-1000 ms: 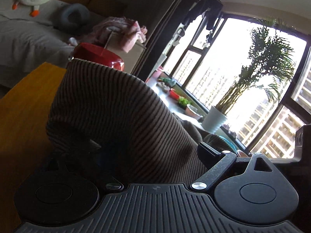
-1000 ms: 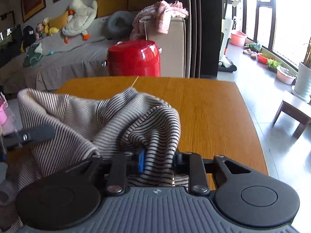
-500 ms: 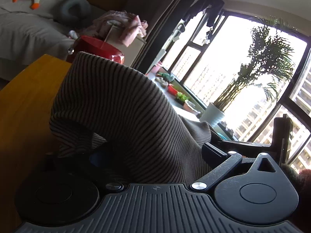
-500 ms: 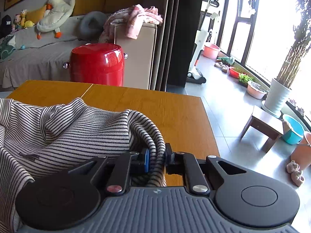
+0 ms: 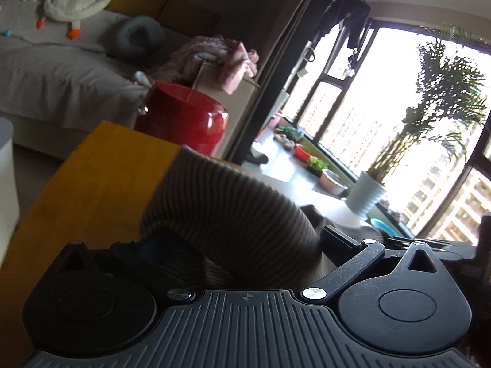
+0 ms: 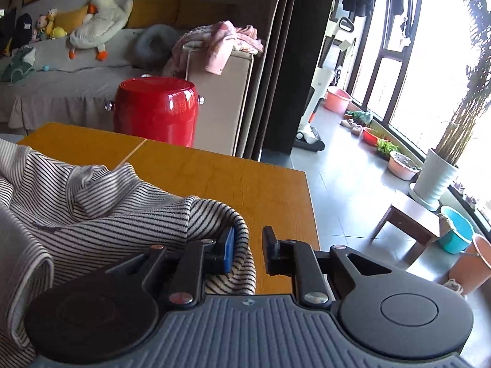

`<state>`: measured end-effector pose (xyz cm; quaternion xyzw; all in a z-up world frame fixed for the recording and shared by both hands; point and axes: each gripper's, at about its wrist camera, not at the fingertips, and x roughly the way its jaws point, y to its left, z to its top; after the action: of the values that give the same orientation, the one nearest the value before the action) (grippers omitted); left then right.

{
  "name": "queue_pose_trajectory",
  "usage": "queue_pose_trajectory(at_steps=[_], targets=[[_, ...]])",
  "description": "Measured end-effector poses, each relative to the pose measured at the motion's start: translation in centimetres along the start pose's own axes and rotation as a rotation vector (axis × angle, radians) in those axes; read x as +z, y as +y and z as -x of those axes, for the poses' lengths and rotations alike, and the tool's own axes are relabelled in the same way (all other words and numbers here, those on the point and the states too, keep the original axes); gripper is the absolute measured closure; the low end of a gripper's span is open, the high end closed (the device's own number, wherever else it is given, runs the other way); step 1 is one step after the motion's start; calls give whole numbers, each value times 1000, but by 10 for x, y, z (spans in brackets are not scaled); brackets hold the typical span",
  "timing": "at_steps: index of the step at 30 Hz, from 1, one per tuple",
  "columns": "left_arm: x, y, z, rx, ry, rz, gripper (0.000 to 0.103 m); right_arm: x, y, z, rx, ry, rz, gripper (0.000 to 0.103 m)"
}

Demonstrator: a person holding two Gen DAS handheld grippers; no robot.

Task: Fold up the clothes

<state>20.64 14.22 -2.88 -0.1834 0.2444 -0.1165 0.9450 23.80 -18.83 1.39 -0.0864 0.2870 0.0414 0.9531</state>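
So the shirt point(image 6: 92, 211) is bunched on the left part of the table point(image 6: 233, 184), right side bare. Right tool point(image 6: 248, 253) sits at its near right edge, a fold between the fingers. Behind the table there's a drum point(image 6: 156, 110), sofa point(image 6: 55, 89) further back, plant point(image 6: 438, 165) off right by the window.

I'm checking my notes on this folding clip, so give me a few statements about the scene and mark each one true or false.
1. The right tool has its jaws apart, with bare table showing between them. True.
2. The striped garment lies on a glass table. False: the table is orange-brown wood.
3. A red drum-shaped container stands on the floor beyond the table's far edge. True.
4. The white duck plush sits on the table. False: it lies on the grey sofa at the back of the room.
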Motion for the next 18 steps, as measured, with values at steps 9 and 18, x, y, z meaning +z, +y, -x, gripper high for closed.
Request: queue_pose_trajectory(at_steps=[9, 18], targets=[[36, -9, 12, 8, -65, -3, 0, 41, 14, 23, 232, -81, -41, 68], [-42, -51, 25, -28, -58, -146, 0, 46, 120, -60, 406, 91, 165, 69]])
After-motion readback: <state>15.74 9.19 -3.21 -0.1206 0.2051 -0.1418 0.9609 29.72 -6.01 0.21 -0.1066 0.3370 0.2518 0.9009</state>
